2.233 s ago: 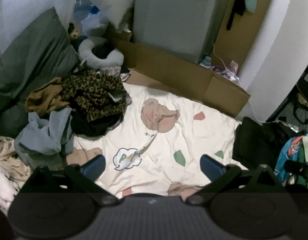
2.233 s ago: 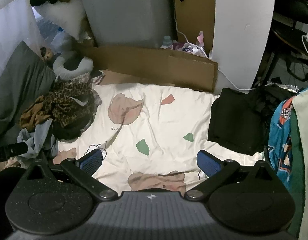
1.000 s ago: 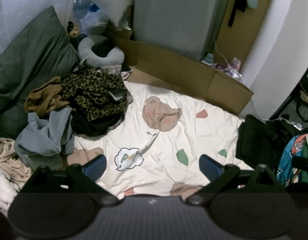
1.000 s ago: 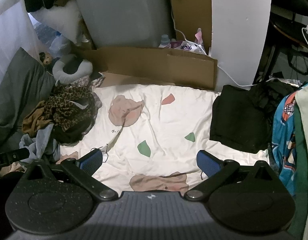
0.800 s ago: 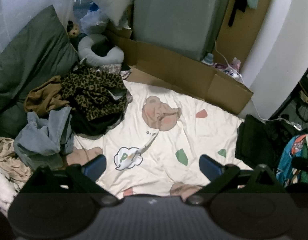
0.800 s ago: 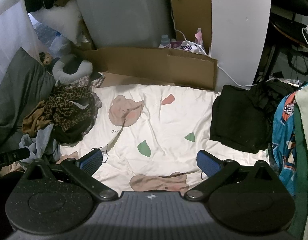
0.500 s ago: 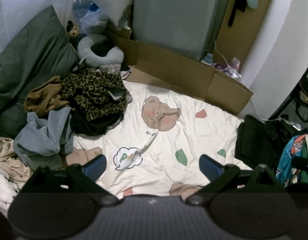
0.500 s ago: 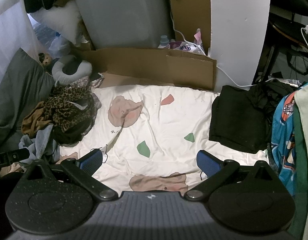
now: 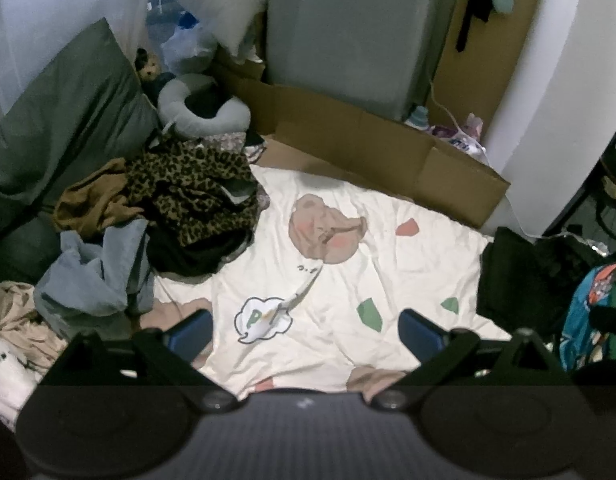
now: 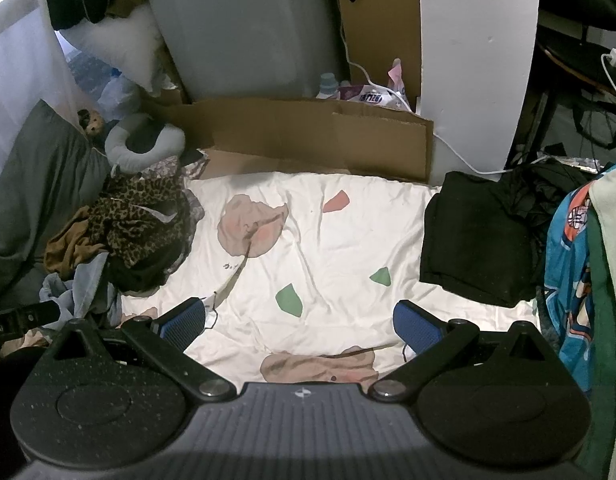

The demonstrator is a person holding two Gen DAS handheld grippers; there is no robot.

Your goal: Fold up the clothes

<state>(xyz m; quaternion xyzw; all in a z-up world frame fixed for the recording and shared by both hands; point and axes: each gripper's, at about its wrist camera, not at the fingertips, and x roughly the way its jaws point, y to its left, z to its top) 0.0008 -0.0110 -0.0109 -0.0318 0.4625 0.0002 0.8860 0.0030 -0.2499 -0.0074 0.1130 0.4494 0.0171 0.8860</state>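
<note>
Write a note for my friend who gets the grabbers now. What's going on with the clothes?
Left gripper: open, holding nothing, above the white sheet.
Right gripper: open, holding nothing.
Unfolded pile, leopard print piece on top, lies at the sheet's left edge.
Black folded clothes sit at the right edge.
Left to do: pick a garment from the pile, spread it, fold it.
</note>
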